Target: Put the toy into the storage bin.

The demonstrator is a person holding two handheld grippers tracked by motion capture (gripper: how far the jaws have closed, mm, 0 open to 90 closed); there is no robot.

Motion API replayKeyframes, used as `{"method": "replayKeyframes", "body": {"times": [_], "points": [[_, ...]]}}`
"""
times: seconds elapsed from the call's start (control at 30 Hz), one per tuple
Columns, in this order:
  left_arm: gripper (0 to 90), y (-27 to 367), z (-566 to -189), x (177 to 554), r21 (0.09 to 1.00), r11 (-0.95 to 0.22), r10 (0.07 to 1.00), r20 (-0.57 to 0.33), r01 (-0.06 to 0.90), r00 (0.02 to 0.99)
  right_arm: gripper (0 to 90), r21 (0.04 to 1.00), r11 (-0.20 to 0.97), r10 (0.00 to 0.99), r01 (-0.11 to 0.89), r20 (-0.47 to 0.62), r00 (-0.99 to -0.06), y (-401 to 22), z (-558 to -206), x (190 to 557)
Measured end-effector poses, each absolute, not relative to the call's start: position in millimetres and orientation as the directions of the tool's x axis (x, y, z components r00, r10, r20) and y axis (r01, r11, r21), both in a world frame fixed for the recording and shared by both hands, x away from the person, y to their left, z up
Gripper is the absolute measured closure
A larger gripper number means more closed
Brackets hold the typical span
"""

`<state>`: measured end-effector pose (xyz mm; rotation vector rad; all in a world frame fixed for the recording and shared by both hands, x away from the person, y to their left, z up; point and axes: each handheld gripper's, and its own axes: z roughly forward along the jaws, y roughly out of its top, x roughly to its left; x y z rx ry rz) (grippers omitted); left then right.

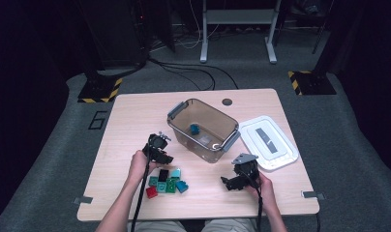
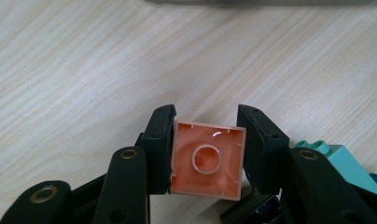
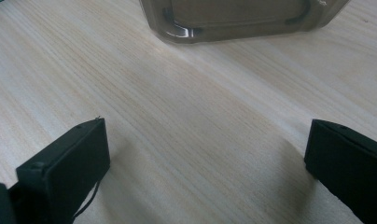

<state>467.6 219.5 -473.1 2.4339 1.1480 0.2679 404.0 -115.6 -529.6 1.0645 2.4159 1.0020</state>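
In the left gripper view my left gripper (image 2: 206, 123) is shut on an orange toy brick (image 2: 207, 161), hollow underside facing the camera, both pads pressed on its sides. From above, the left gripper (image 1: 165, 158) hovers just over a cluster of several bricks (image 1: 167, 182) near the table's front. A clear brown bin (image 1: 203, 129) at mid-table holds a blue brick (image 1: 194, 128). My right gripper (image 1: 228, 183) rests low at the front right, jaws wide apart with nothing between them (image 3: 207, 154); the bin's wall (image 3: 238, 18) lies ahead of it.
A white lid (image 1: 268, 141) lies flat to the right of the bin. A teal brick (image 2: 347, 163) and a black one sit beside the left gripper's right jaw. Bare wood stretches to the left and between the two hands.
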Motion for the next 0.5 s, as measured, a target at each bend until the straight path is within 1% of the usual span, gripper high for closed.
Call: {"method": "replayKeyframes", "body": {"times": [0.13,0.5], "points": [[57.9,221,-472,468,0.464,-0.553,0.774,-0.02,0.692,0.633,0.0,0.71,0.477,0.74,0.518,-0.007,-0.673,-116,-530,404],[57.9,223,-457,470,0.474,-0.556,0.775,-0.001,0.682,0.632,0.0,0.71,0.478,0.739,0.518,-0.007,-0.673,-116,-530,404]]}}
